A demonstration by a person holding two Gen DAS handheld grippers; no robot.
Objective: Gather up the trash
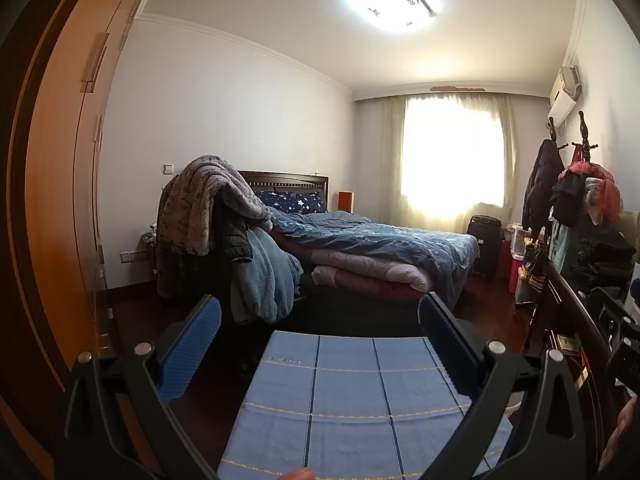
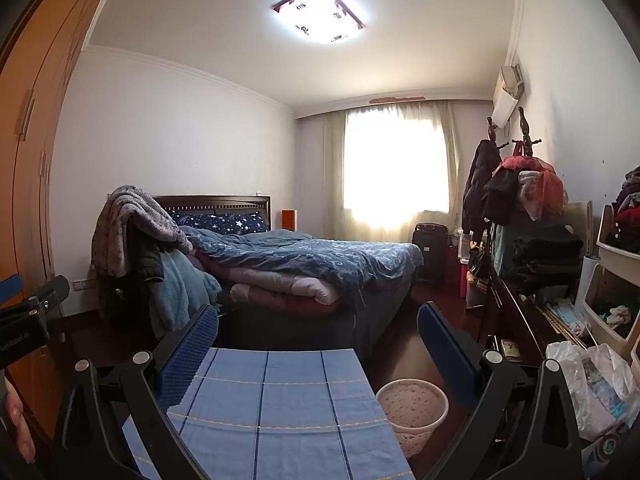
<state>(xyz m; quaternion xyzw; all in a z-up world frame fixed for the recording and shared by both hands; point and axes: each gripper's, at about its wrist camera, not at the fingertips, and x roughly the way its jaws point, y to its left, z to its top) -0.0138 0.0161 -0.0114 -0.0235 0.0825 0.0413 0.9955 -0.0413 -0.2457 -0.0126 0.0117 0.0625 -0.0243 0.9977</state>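
**Both grippers wide apart over the blue cloth, bin on the floor**

A pink bin (image 2: pixel 412 408) stands on the dark floor, just beside the right edge of the blue checked cloth (image 2: pixel 280 408). Its inside looks bare. A plastic bag (image 2: pixel 592 384) lies near the dresser (image 2: pixel 516 316) at right; what it holds I cannot tell.

The left gripper (image 1: pixel 320 320) is level above the cloth, fingers spread, holding nothing. The right gripper (image 2: pixel 318 322) has the same pose, also spread and holding nothing. Both point toward the bed (image 2: pixel 304 260).
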